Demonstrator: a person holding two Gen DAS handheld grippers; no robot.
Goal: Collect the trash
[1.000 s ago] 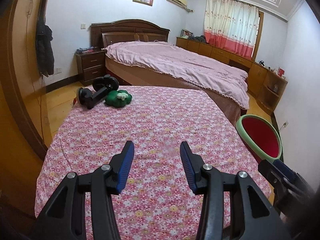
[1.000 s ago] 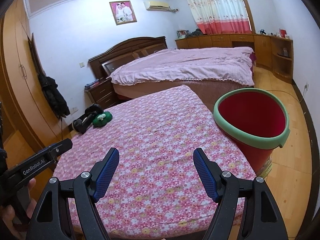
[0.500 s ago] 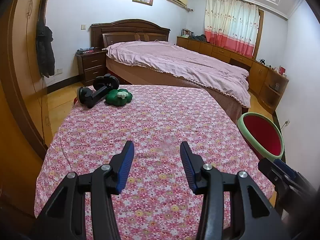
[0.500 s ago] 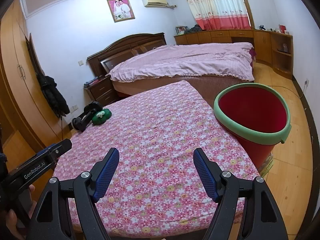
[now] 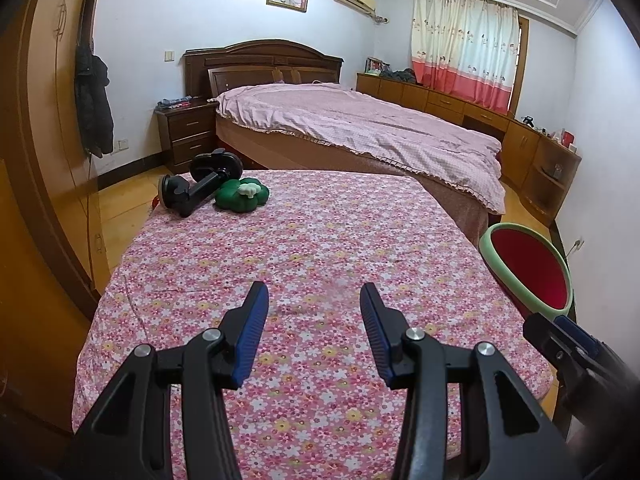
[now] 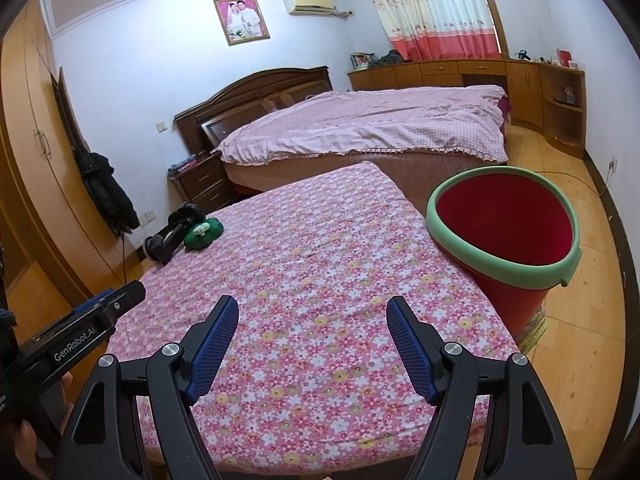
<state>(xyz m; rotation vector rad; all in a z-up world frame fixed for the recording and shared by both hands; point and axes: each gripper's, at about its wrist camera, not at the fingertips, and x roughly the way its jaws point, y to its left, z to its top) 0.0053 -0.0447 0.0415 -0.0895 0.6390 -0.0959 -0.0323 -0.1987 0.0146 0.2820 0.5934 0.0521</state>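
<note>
Pink flowered cloth (image 5: 320, 248) covers the table under both grippers. The left gripper (image 5: 314, 330) hangs over the near end of it with its blue pads spread and nothing between them; the right gripper (image 6: 312, 346) hangs beside it, spread wider, also empty. Neither gap has changed from the earlier pictures, and both hands have kept their place.

At the far left corner of the cloth lie a black holder (image 5: 200, 184) and a green cushion (image 5: 242, 195) with a small white lump on top, the two touching; they lie as they did a second ago. Whether either counts as trash I cannot tell.

The red bucket (image 6: 504, 224) with a green rim stands on the wooden floor just beside the table's right edge, its mouth tipped toward the camera. In the right wrist view it has slid slightly down the picture since a second ago, a small drift of the view only. Beyond the table stands a bed (image 5: 360, 128) under a pink quilt.
</note>
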